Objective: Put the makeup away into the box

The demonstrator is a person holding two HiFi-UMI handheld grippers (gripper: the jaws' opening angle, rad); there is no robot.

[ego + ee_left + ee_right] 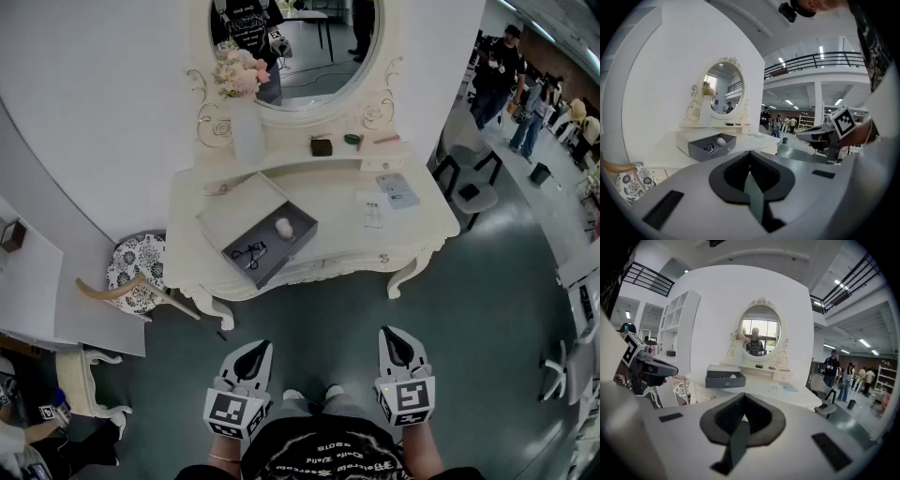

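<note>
Now the open grey box (298,236) holds a white sponge (284,226).

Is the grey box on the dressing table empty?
No, a black eyelash curler and a small white object lie inside the box.

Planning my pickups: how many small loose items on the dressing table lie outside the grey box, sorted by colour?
Black compact: 1
Green item: 1
Pink stick: 1
Pale blue flat case: 1
White flat packet: 1
Total: 5
</note>
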